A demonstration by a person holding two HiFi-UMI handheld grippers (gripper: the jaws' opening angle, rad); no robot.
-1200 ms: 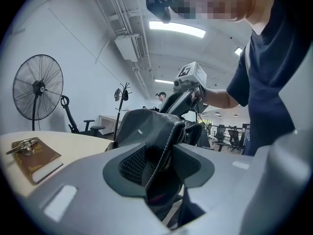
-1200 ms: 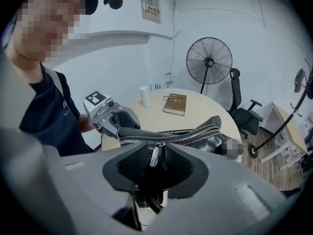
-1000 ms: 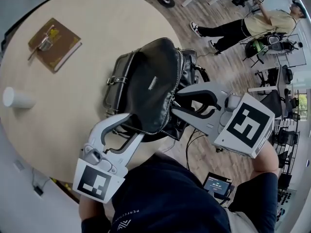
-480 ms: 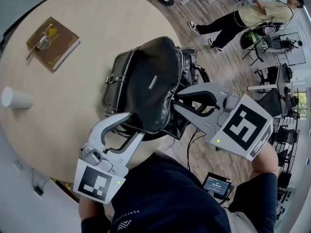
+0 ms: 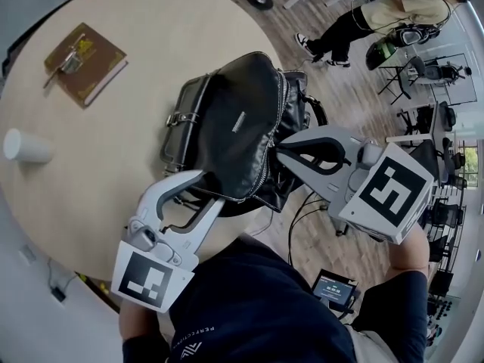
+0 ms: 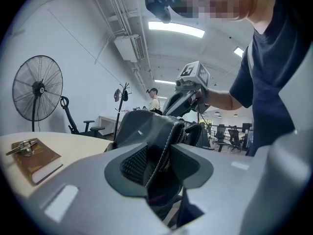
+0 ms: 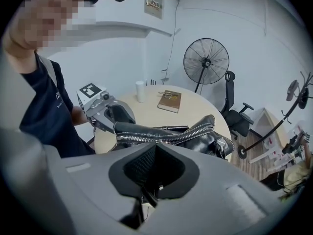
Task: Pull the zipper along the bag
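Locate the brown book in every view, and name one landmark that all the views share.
Head view: brown book at upper left, on the round table.
Left gripper view: brown book at the lower left edge.
Right gripper view: brown book near centre, on the table's far side.
Shared landmark: the black bag, seen in all three.

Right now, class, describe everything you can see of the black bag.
The bag is black, glossy, leather-looking, with a silver zipper along its top and a metal buckle. It lies flat at the edge of the round table. The left gripper's jaws are closing round its near end; the right gripper is shut on what looks like the zipper pull.
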